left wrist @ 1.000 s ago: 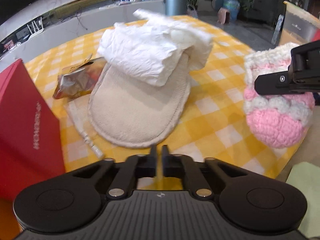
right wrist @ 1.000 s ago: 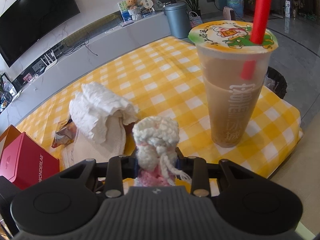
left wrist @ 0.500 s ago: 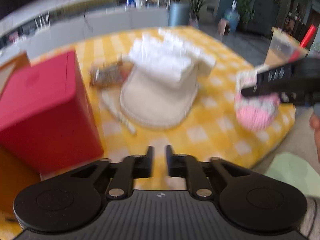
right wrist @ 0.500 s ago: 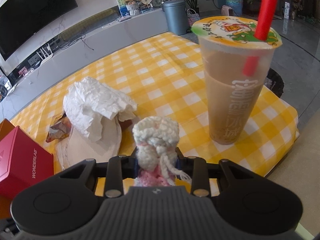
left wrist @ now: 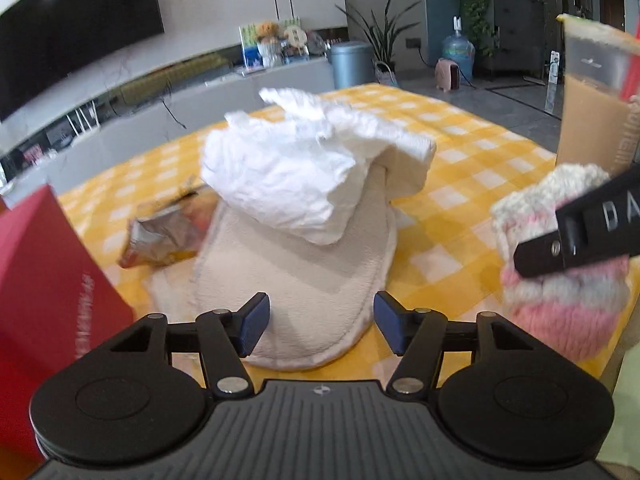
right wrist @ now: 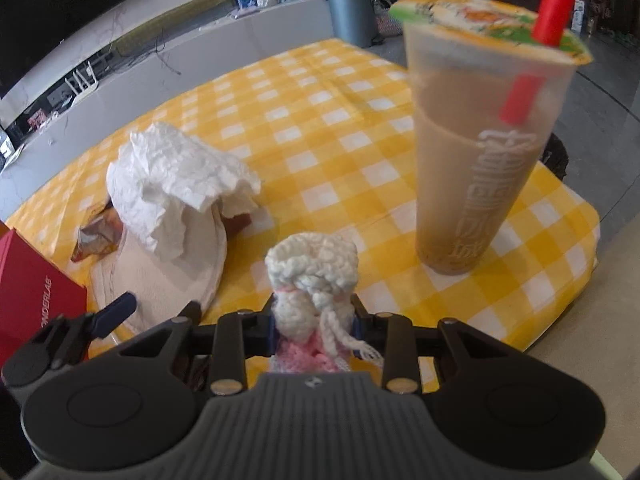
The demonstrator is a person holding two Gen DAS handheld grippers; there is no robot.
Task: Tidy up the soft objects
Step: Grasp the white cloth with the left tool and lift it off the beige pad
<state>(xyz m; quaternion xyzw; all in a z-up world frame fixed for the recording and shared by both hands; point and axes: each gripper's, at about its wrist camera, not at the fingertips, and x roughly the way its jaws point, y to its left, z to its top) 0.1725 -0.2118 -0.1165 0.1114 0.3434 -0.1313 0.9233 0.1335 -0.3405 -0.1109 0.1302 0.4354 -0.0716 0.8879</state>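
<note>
Left wrist view: my left gripper [left wrist: 320,322] has jaws opening, nothing between them, over the one cream mitt [left wrist: 304,280] near the table's [left wrist: 460,200] front edge; one crumpled tissue [left wrist: 304,176] on top may slide off, though blur hides its hold.

Right wrist view: my right gripper [right wrist: 312,326] pinches one crocheted pouch [right wrist: 312,272]. Swinging could topple the one cup [right wrist: 480,152].

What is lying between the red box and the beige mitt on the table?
A crumpled foil snack wrapper lies between the red box and the beige mitt, its far end tucked under the white tissue. The left wrist view shows it best.
</note>
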